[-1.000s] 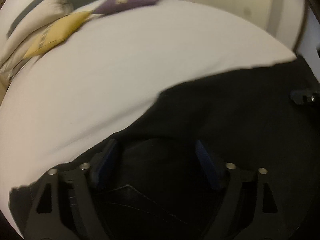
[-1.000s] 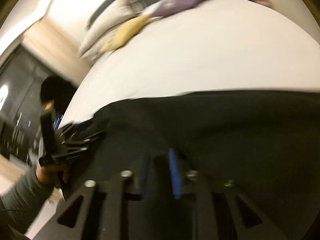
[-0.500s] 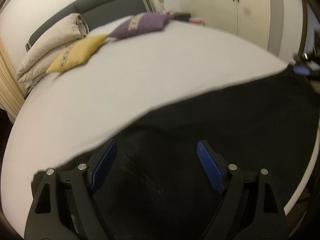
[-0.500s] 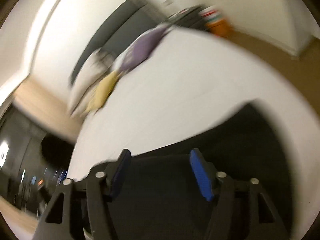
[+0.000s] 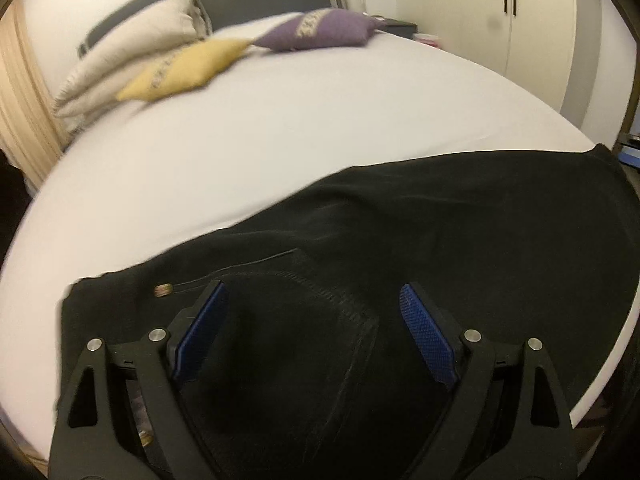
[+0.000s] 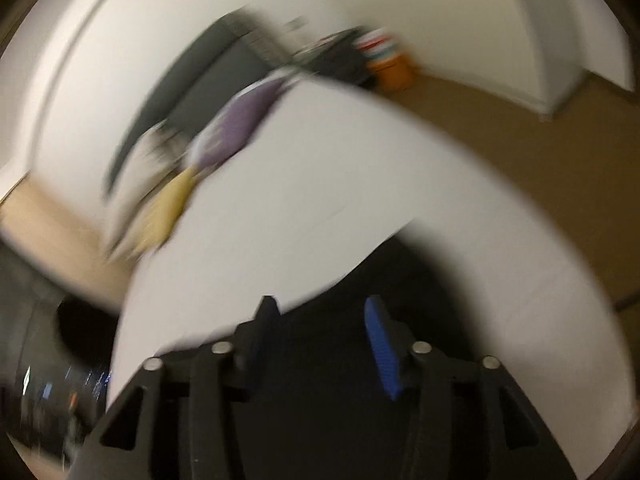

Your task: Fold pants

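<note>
Black pants (image 5: 460, 232) lie flat on the white bed (image 5: 260, 140), waist end with a pocket and a rivet (image 5: 163, 289) near me, legs running right to the bed's edge. My left gripper (image 5: 312, 300) is open and empty, raised above the waist area. My right gripper (image 6: 320, 312) is open and empty above the pants' (image 6: 384, 280) other end; that view is blurred by motion.
A yellow cushion (image 5: 188, 66), a purple cushion (image 5: 320, 32) and beige pillows (image 5: 132, 44) lie at the head of the bed by a dark headboard. White wardrobes (image 5: 500, 20) stand at right. An orange bin (image 6: 394, 70) sits on the brown floor.
Both grippers have let go and lifted away from the pants. The right gripper opened and swung up, its view tilting toward the room. The pants now lie flat.
</note>
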Demonstrator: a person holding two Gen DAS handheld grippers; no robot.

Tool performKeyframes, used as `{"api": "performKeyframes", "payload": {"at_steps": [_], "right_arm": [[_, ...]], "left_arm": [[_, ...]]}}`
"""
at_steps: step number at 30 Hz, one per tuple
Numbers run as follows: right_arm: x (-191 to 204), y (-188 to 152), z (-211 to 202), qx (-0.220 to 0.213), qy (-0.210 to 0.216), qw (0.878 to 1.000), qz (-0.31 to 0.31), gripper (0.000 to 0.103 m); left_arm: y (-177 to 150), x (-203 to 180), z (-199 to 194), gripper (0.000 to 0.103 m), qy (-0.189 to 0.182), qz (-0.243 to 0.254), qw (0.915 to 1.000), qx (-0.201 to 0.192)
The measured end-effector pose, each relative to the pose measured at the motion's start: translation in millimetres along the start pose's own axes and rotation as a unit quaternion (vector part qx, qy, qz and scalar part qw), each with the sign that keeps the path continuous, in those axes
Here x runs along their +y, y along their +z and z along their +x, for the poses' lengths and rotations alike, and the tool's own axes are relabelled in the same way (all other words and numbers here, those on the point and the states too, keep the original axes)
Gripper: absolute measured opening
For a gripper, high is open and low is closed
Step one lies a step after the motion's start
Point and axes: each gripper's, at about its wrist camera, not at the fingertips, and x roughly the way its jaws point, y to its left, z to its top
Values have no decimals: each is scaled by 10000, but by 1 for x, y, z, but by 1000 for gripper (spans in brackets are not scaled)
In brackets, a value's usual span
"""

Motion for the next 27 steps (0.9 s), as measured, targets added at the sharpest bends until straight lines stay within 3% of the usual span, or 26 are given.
{"api": "performKeyframes", "payload": {"at_steps": [3, 4, 5, 7, 9, 10, 11, 12, 13, 15, 18, 24, 27], "right_arm": [[20, -45, 5, 460, 478, 9973, -318, 58], [14, -61, 13, 678, 336, 9965, -341, 57], [4, -68, 17, 720, 217, 9968, -256, 38], [-21, -70, 5, 485, 252, 9983, 176, 18], [-36, -63, -8, 248, 102, 9981, 547, 18], [-45, -56, -25, -21, -351, 9977, 582, 18], [-52, -53, -39, -216, -571, 9959, 671, 21], [-59, -51, -55, -423, -647, 9934, 847, 48], [-66, -49, -74, -658, -971, 9871, 1085, 56], [-70, -48, -102, -1057, -1009, 9809, 1286, 59], [-71, -55, -108, -992, -499, 9816, 1556, 60], [-71, -84, -52, -355, 151, 9733, 2263, 60], [-69, -95, -39, -461, 298, 9634, 2624, 60]], "left_arm": [[-17, 8, -3, 89, 171, 32, 9998, 29], [-27, 9, 0, 89, 206, 35, 9996, 199], [-37, 14, 7, 89, 219, 43, 9992, 345], [-50, 24, 6, 89, 197, 99, 9995, 241], [-60, 29, -1, 89, 279, 94, 9992, 262], [-64, 31, -6, 89, 305, 55, 9992, 253], [-69, 34, -11, 89, 403, 10, 9989, 232], [-73, 39, -16, 89, 526, -70, 9984, 206], [-76, 43, -22, 89, 590, -144, 9980, 190], [-84, 51, -36, 89, 834, -388, 9957, 119], [-87, 64, -61, 89, 968, -865, 9915, -102], [-63, 53, -74, 89, 485, -1129, 9918, -337], [-50, 24, -71, 89, 119, -1029, 9942, -298]]}}
